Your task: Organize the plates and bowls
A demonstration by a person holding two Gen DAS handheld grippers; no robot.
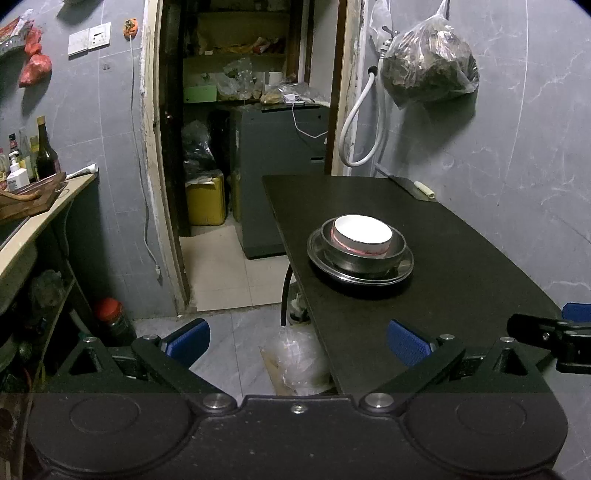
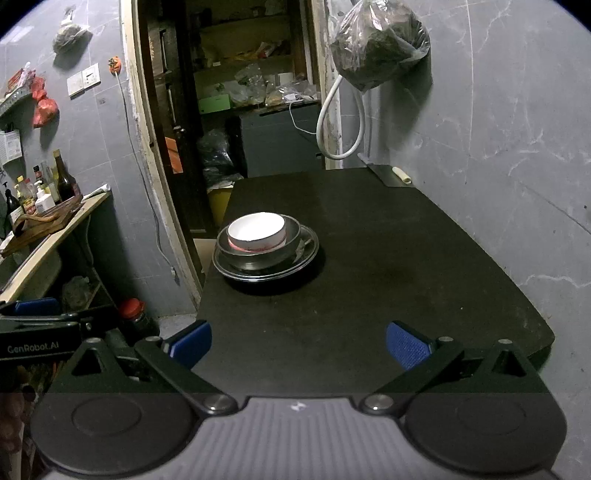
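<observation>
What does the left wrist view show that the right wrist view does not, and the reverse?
Only the left wrist view shows the clear plastic bag on the floor beside the table, and the right tongs at its right edge.

Only the right wrist view shows a small hanging bag on the upper left wall, and the left tongs at its left edge.

Both show the black table, with the white ceramic bowl nested in a steel bowl on a steel plate.
</observation>
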